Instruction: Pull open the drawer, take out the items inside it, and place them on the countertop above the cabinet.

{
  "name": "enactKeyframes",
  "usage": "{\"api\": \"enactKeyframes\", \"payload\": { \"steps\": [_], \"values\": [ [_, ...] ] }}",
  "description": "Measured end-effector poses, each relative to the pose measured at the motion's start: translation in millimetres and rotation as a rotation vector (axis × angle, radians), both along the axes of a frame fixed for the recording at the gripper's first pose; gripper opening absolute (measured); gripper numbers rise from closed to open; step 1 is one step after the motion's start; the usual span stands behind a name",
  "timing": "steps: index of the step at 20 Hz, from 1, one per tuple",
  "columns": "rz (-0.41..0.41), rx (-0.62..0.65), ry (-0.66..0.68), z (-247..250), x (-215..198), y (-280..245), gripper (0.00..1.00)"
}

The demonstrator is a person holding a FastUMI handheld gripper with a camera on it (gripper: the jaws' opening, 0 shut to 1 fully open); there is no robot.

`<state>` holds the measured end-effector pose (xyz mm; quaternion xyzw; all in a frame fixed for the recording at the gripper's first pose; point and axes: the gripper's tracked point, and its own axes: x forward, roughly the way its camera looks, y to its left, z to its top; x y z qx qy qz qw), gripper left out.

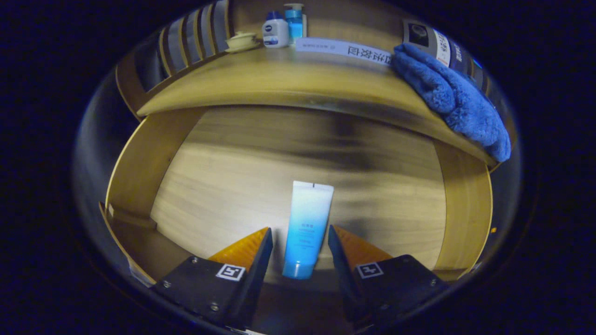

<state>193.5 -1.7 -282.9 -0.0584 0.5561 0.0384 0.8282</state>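
Note:
The drawer (139, 167) is pulled open, showing its pale wooden floor and side walls. A white-to-blue tube (305, 228) lies flat on the drawer floor, cap end toward me. My gripper (300, 235) is open, one finger on each side of the tube's lower half, with small gaps on both sides. Beyond the drawer runs the wooden countertop (288, 79) above the cabinet.
On the countertop a fluffy blue cloth (451, 100) lies at the right, with a dark box (437, 44) behind it. At the back stand a white bottle (275, 30), a blue bottle (294, 21), a small lidded cup (241, 41) and a white label strip (342, 48).

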Motion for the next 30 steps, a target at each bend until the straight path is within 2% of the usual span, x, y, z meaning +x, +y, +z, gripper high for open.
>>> {"api": "enactKeyframes", "payload": {
  "steps": [3, 5, 9, 11, 13, 18, 23, 30],
  "values": [
    [-0.004, 0.012, 0.056, -5.0, -7.0, 0.3, 0.72],
    [-0.002, -0.034, 0.061, -15.0, -4.8, -9.7, 0.72],
    [0.013, -0.051, 0.036, -11.0, -3.0, -10.2, 0.45],
    [-0.001, -0.036, 0.022, -11.4, -3.7, -9.1, 0.44],
    [0.0, -0.055, -0.019, -4.3, -1.7, -12.0, 0.38],
    [0.013, -0.07, -0.087, -1.1, 6.9, -14.2, 0.39],
    [0.03, -0.012, -0.157, 17.8, 16.3, -3.1, 0.38],
    [-0.028, 0.088, -0.269, 53.0, 19.9, 9.6, 0.38]
  ]
}}
